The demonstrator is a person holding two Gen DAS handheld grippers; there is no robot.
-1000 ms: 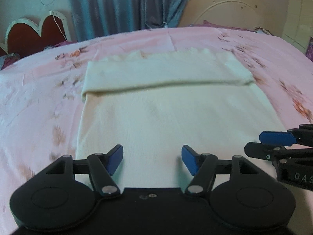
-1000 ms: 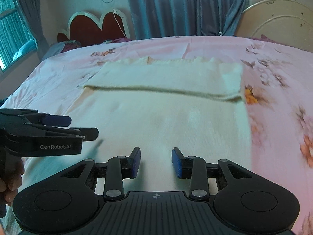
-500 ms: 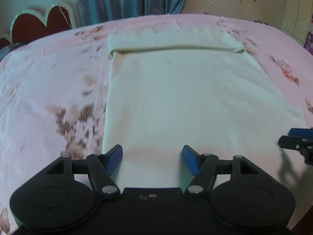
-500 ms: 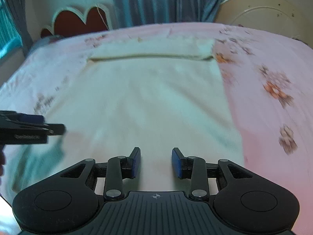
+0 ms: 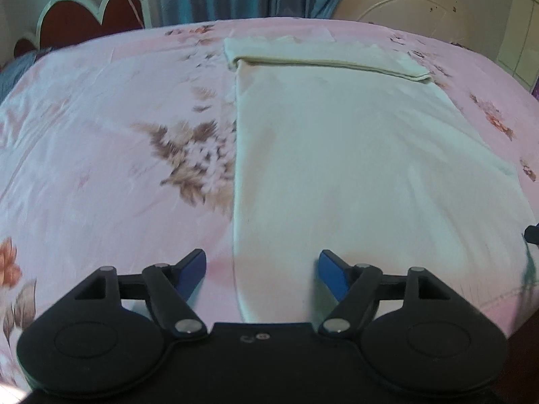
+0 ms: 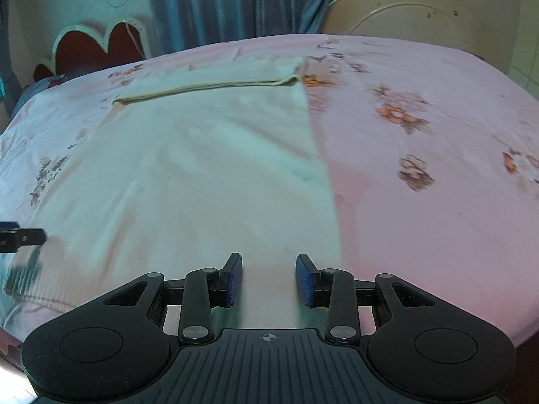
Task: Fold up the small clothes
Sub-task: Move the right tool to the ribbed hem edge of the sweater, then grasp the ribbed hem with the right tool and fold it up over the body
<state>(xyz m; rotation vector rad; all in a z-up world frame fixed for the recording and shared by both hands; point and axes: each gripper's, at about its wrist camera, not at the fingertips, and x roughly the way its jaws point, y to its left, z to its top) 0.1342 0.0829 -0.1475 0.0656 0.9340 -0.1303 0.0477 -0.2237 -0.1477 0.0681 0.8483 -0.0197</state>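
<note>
Hovering over the near end of the cloth [image 5: 353, 168], your left gripper [image 5: 262, 268] has just been spreading its jaws and grips nothing; the cloth's left edge runs between its blue pads [image 5: 192, 266]. Your right gripper [image 6: 268, 279] stands released too, jaws apart above the cloth's right edge, nothing pinched. The cream cloth lies flat on the pink flowered bedsheet [image 6: 421, 185], its far end folded back into a band. A curtain [image 6: 242, 3] hangs behind the bed.
</note>
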